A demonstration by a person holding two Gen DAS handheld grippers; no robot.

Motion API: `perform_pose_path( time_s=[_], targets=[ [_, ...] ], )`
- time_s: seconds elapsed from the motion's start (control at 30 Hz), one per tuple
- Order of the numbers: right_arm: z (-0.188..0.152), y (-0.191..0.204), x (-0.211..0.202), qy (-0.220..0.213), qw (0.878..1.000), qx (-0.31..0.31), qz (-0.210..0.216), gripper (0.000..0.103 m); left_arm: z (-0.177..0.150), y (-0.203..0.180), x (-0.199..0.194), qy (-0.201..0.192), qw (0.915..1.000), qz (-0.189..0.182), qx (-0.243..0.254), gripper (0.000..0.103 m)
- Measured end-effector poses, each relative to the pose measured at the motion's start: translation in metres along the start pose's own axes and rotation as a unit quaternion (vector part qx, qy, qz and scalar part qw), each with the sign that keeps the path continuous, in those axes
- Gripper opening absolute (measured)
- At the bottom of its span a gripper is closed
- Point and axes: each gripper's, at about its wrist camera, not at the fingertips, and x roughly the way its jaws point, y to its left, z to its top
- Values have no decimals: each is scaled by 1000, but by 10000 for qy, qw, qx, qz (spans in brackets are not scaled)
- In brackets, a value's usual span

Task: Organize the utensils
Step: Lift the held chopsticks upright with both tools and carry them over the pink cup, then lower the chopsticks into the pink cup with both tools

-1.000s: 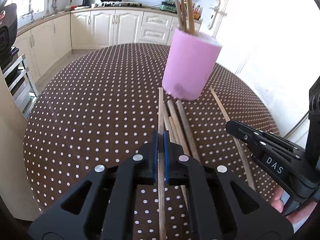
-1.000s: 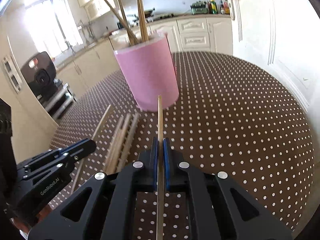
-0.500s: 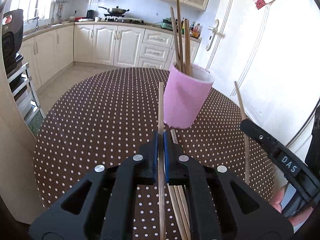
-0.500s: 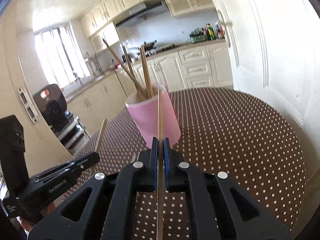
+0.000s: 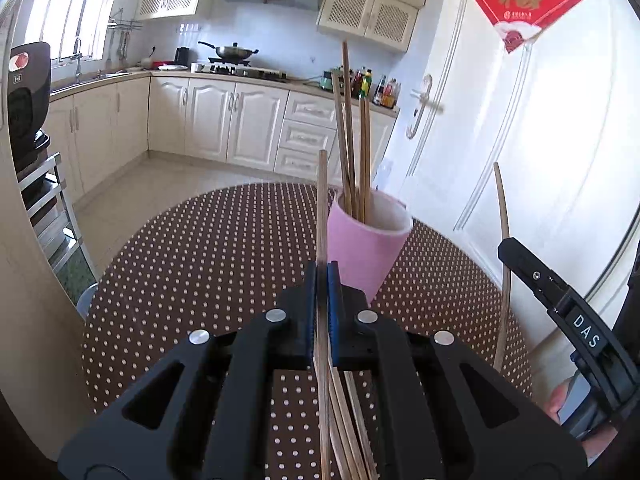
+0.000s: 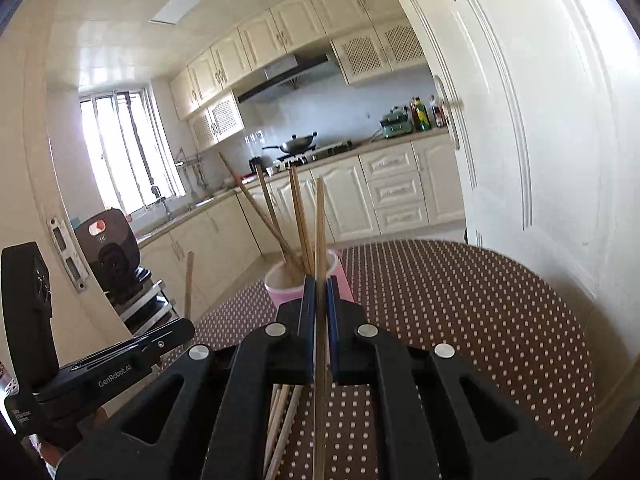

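A pink cup [image 5: 366, 252] [image 6: 280, 282] stands on the brown dotted table [image 5: 208, 260] [image 6: 460, 304] with several wooden chopsticks upright in it. My left gripper [image 5: 322, 270] is shut on one chopstick [image 5: 322, 200], held above the table just left of the cup. My right gripper [image 6: 319, 282] is shut on another chopstick [image 6: 319, 220], raised in front of the cup. In the left wrist view the right gripper [image 5: 508, 246] shows at the right with its chopstick [image 5: 503, 240]. More loose chopsticks [image 5: 348, 420] [image 6: 282, 412] lie on the table under the grippers.
A white door [image 5: 520, 140] stands close behind the table on the right. Cream kitchen cabinets [image 5: 224, 120] and a stove with a wok [image 5: 232, 52] line the far wall. A black appliance [image 5: 28, 92] on a rack sits at the left. A hand [image 5: 560, 400] holds the right gripper.
Both grippers have risen off the table with their chopsticks and tipped upward. The cup now sits lower and farther in both views, and the loose chopsticks lie beneath the grippers.
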Motion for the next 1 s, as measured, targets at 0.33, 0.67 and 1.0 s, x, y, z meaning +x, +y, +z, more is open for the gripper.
perform_pose_path(
  time_s=[0.33,0.67,1.0],
  targets=[
    [21,3,5,-556,9984,44,-47,4,32,-1,-12,-486,9988,-4,-1,6],
    [46,3,18,-1024,9946,173,-17,4,62,-11,-17,-880,9961,-38,65,6],
    [68,7,27,-1544,9878,131,119,4,87,-27,-14,-1235,9921,-67,221,6]
  ],
)
